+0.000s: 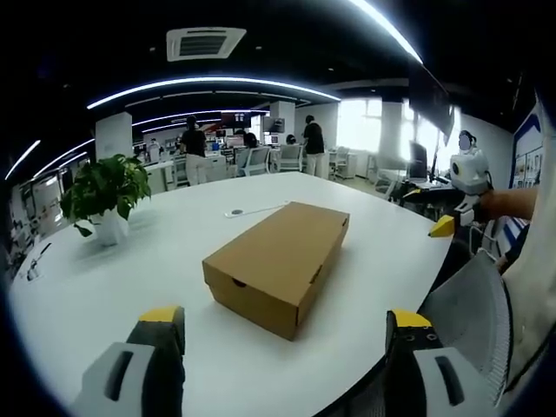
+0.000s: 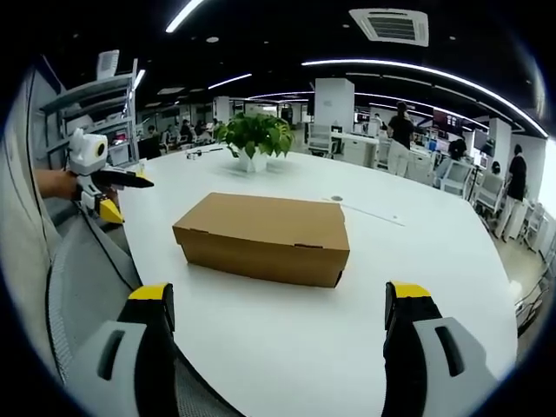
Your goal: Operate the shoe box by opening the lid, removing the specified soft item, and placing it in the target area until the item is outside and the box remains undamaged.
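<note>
Long ceiling light strips [image 1: 217,82] lit the office brightly and evenly, and daylight through the far windows [image 1: 360,124] burned out to plain white in the left gripper view. The white table [image 2: 287,321] carried a soft sheen without hard glare, and the cardboard box [image 2: 263,236] cast only a faint, narrow shadow along its near side. Both views were sharp in the middle, but the fisheye lens bent straight lines into arcs and smeared detail toward the edges.
</note>
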{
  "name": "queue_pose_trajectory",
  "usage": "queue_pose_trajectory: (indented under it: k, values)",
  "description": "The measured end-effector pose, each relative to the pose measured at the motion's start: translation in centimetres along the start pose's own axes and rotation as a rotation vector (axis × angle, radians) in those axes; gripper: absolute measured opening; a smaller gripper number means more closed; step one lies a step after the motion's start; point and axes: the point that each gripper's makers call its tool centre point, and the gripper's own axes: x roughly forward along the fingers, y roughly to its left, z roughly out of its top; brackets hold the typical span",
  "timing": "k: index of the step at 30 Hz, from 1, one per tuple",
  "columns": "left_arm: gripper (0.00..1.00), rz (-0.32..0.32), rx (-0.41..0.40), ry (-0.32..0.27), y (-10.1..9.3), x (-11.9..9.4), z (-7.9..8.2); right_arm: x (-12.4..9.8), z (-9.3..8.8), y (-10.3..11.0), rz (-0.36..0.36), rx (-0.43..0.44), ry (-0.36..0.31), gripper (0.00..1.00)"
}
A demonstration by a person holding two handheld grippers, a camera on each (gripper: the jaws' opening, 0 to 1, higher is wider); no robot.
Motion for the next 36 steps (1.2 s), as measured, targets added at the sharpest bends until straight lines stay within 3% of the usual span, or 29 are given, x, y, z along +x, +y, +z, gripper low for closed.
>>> queue_pose_trajectory:
  k: [22, 36]
  values:
    - [0.95, 0.038, 0.001, 0.022, 0.0, 1.3, -0.1, 1.5, 0.7, -1.7, 0.066, -0.036, 0.019, 0.94]
    - [0.88, 0.063, -0.002, 0.060, -0.3, 2.4, -0.8, 3.3, 1.0, -3.1, 0.114, -0.080, 0.043, 0.91]
